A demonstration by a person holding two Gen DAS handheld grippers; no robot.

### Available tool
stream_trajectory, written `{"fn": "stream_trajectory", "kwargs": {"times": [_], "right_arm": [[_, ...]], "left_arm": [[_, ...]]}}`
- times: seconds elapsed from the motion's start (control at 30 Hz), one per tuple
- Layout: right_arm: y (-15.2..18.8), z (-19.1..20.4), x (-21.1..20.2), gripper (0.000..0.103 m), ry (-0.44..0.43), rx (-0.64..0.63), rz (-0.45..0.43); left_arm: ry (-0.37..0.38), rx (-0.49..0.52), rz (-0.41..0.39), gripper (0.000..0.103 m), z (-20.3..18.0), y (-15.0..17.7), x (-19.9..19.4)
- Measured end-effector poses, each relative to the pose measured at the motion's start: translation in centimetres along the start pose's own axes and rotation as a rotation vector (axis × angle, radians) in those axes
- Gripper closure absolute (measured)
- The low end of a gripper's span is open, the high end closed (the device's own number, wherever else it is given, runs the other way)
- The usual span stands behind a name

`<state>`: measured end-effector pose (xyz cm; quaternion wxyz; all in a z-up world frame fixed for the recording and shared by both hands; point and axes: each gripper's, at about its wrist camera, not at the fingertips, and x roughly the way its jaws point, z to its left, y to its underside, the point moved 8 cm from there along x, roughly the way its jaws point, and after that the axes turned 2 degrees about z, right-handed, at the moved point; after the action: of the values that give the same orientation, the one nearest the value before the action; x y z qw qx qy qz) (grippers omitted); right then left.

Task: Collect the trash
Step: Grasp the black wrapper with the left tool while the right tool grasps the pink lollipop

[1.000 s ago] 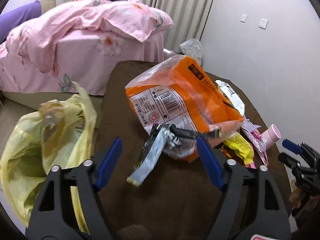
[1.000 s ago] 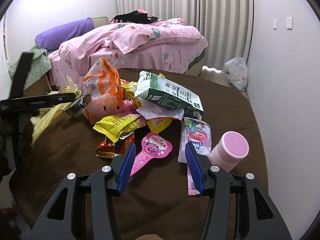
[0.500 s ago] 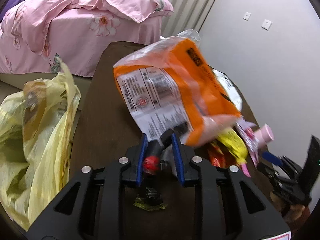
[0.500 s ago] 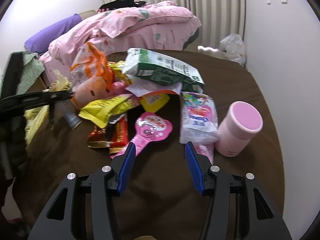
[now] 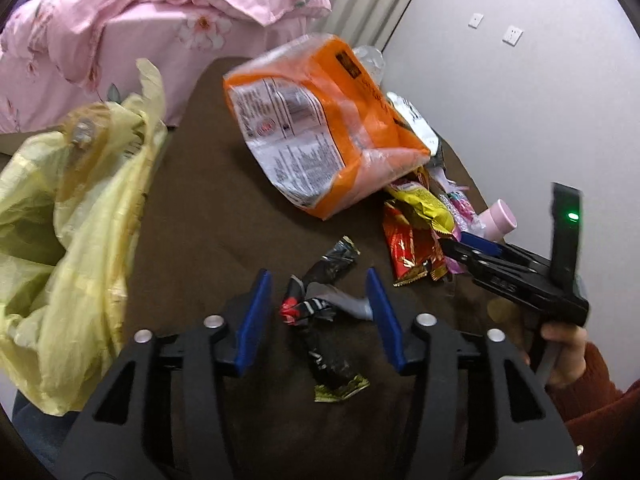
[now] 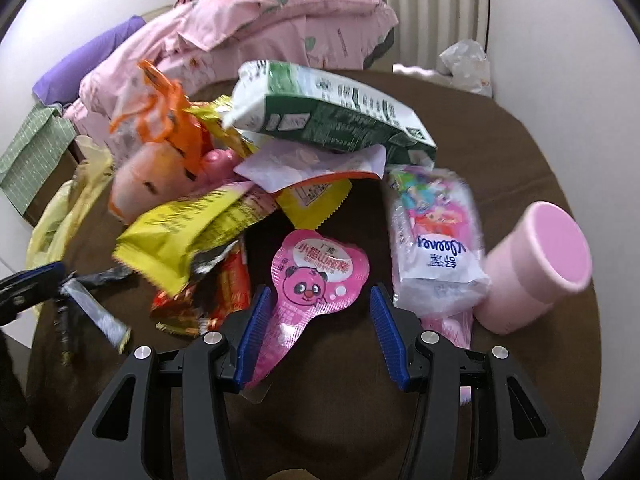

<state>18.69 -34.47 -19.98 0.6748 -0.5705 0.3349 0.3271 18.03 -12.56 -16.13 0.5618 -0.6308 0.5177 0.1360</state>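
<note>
Trash wrappers (image 6: 208,236) lie piled mid-surface (image 5: 208,216). Left tongs (image 5: 320,316) gape wide around a black wrapper (image 5: 320,304); right tongs (image 6: 316,332) gape wide around a pink packet (image 6: 312,280), positioned for pickup.

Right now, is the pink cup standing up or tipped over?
Cannot tell. The pink cup looks tilted beside the white packet, but the fisheye lens bends things there.

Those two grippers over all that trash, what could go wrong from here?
The left gripper is open around a crumpled black wrapper; it may slip free. The right gripper straddles a flat pink wrapper, so its fingers could snag the brown cloth. The pink cup nearby could be knocked.
</note>
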Motion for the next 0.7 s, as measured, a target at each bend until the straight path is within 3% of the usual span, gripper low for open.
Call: {"fn": "stream_trajectory", "kwargs": {"times": [0.1,0.2,0.27,0.3,0.33,0.63,0.7], "right_arm": [[-0.4,0.0,0.6,0.054,0.001,-0.014,0.01],[-0.6,0.4,-0.4,0.059,-0.047,-0.029,-0.035],[-0.5,0.7,-1.1,0.075,-0.051,-0.062,-0.055],[-0.4,0.8,-1.4,0.076,-0.049,-0.068,-0.057],[-0.2,0.8,-1.8,0.087,-0.06,-0.071,-0.06],[1.5,0.3,-5.4,0.091,-0.094,-0.06,-0.106],[1.8,0.0,-5.6,0.091,-0.099,-0.046,-0.108]], "left_arm": [[-0.047,0.016,-0.037,0.052,0.5,0.0,-1.3],[-0.061,0.037,-0.052,0.052,0.7,0.4,-2.1],[-0.049,0.042,-0.049,0.052,0.7,0.8,-2.3],[-0.044,0.041,-0.045,0.052,0.7,1.0,-2.3],[-0.04,0.037,-0.04,0.052,0.8,1.2,-2.1],[-0.024,-0.025,0.024,0.052,1.0,1.7,-0.1],[-0.029,-0.026,0.027,0.063,0.8,1.3,0.3]]}}
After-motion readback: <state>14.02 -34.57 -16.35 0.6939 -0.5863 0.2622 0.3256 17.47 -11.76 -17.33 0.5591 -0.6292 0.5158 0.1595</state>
